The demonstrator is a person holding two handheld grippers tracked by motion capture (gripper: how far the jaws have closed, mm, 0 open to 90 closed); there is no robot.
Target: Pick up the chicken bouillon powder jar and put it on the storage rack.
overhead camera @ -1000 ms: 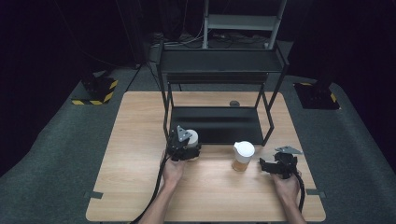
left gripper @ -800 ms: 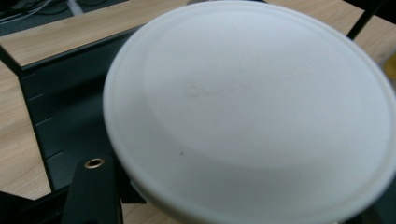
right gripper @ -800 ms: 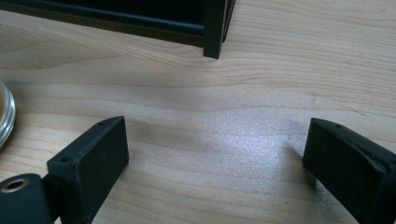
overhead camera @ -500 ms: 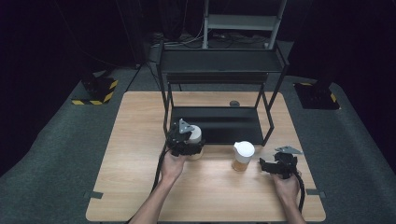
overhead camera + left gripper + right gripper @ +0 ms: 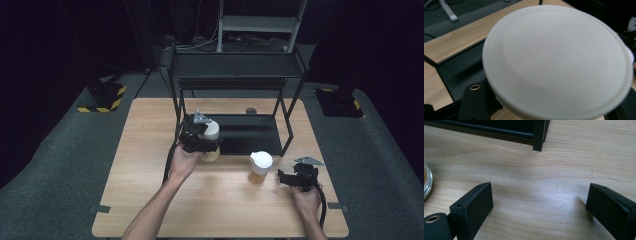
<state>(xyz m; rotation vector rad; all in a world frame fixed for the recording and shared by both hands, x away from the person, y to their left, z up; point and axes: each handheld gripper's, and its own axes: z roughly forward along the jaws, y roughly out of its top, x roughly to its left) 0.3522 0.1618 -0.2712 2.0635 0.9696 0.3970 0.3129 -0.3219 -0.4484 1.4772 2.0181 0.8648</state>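
My left hand-held gripper [image 5: 209, 145] pinches the lidded cup [image 5: 210, 131] above the table [image 5: 150, 200], near the rack [image 5: 235, 75]. Right hand-held gripper [image 5: 286, 179] is spread, w/ nothing between jaws.

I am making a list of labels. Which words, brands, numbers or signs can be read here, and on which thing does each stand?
None can be read.
White lid of the cup in the left gripper: faint raised lettering, too blurred to read.
Yellow-black hazard stripes on a floor base: a marking, no words.
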